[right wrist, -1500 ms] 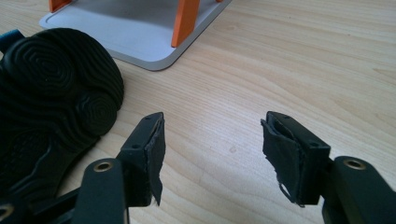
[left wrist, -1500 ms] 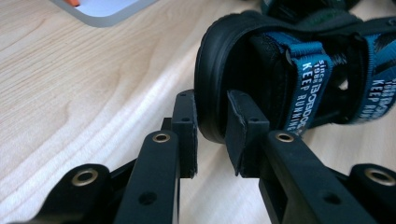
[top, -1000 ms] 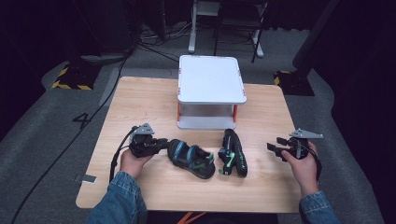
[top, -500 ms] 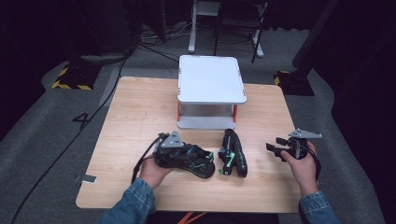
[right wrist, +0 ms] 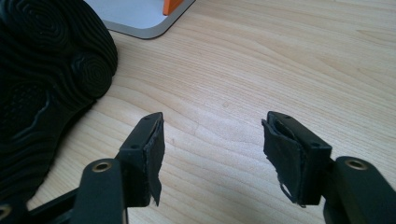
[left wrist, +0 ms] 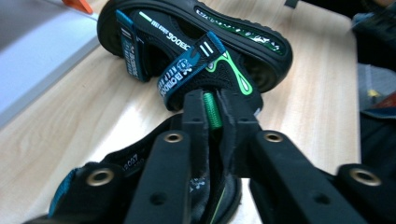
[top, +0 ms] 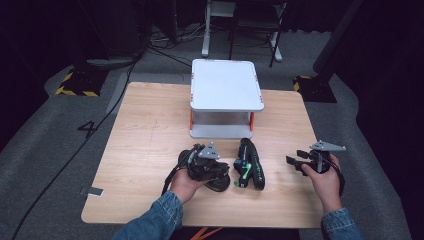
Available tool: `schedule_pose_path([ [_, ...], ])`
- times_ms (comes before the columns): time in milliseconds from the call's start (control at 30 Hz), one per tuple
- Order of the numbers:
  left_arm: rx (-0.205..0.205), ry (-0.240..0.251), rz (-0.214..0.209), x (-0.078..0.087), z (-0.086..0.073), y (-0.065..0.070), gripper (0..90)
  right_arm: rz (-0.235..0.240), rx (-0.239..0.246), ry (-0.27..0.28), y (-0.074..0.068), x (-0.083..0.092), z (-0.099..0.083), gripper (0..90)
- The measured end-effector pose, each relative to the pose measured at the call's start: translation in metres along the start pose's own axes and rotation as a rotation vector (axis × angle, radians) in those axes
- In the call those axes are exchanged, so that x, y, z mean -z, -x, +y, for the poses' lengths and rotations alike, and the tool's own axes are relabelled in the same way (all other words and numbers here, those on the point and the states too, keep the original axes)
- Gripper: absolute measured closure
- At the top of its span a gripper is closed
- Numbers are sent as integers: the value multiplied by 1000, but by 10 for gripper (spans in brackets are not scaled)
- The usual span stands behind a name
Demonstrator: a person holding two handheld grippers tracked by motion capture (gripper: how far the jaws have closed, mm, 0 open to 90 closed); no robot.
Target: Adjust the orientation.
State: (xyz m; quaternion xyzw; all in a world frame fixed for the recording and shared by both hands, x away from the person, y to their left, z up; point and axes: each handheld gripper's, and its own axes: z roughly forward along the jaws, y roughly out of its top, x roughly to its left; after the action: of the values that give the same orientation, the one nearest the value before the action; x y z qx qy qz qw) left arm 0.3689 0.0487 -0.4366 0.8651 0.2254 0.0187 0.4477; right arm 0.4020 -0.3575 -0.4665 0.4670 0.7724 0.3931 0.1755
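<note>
Sandal (left wrist: 140,196) near the front edge of the table (top: 150,125), under the left gripper (top: 212,167), long axis running roughly left to right in the high view; which end is the toe, cannot tell. Clamped by the left gripper (left wrist: 212,109) on a green-edged part of its upper, the jaws having just been closing, with that piece pinched between them. Second sandal (top: 248,165) just beside it on the right, on its side, long axis running away from the person toward the stand (top: 225,85); in the left gripper view (left wrist: 196,42) straps and green markings facing the camera, lying straight ahead of the pinched one, close but whether touching cannot tell. Ribbed black sole (right wrist: 42,88) at the left of the right gripper view. White stand with orange posts behind both sandals, well apart from the grippers. Right gripper (top: 302,165) near the table's right edge, apart from the sandals, jaws spread with bare wood between the pads (right wrist: 154,144). Counted: two sandals, one stand, two grippers.
</note>
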Motion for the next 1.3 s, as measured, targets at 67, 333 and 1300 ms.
schedule_pose_path([
  [67, -7, -5, -7, 4, -1, 2, 854, 5, 6, -2, -1, -1, 1, 391],
  [333, 9, 2, -27, 40, -29, 17, 852, 42, 30, 2, -7, -17, 15, 391],
  [1300, 94, -15, 148, 57, -49, -7, 337, 97, 73, -10, -21, -39, 30, 389],
])
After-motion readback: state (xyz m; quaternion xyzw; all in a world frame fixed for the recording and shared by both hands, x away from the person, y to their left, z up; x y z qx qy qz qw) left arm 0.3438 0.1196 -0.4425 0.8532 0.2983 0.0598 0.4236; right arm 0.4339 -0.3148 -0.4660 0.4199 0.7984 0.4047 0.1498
